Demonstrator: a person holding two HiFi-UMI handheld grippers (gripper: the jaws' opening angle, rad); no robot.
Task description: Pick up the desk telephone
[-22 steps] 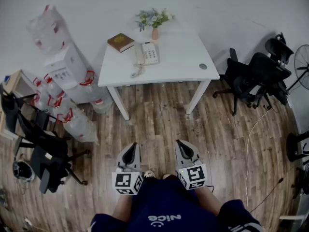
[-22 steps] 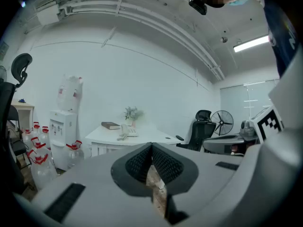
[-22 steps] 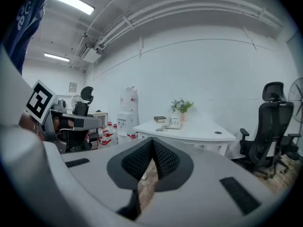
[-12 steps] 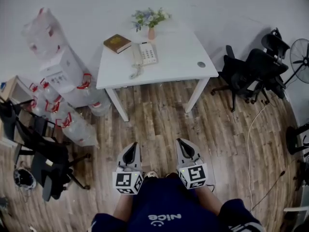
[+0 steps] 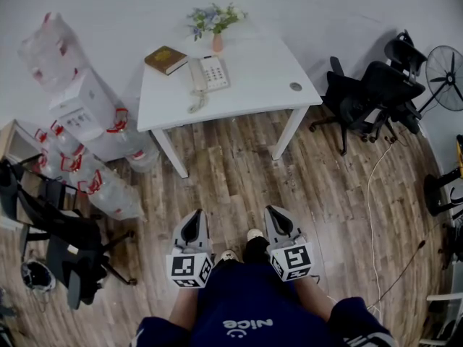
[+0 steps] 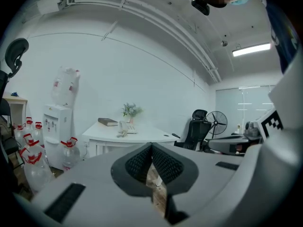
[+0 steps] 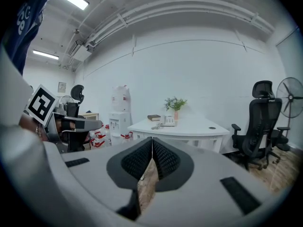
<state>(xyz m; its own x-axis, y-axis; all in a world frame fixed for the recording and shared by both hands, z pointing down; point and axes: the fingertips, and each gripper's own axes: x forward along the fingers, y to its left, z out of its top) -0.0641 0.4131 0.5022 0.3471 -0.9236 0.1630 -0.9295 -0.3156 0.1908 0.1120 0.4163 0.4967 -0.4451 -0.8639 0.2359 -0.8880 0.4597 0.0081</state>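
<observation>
White plastic desk telephone lies flat on the white table near the far wall, just beside a brown book on its left, with a vase of flowers behind it. Its handset rests along the left side of the base, and a coiled cord trails toward the table's front edge. The left gripper and right gripper are held side by side in front of the person, over the wood floor and well apart from the table. In each gripper view the ribbed pads meet along their length with nothing between them, so both tools are closed and empty. The telephone is probably light and rigid, with a smooth shell that may slip under the pads. The handset appears only to sit in its cradle, so tilting the base could spill it. A likely hold is across the narrow middle of the handset, or across the two side edges of the base, kept level. The jaws would first have to part, and the cord may drag.
</observation>
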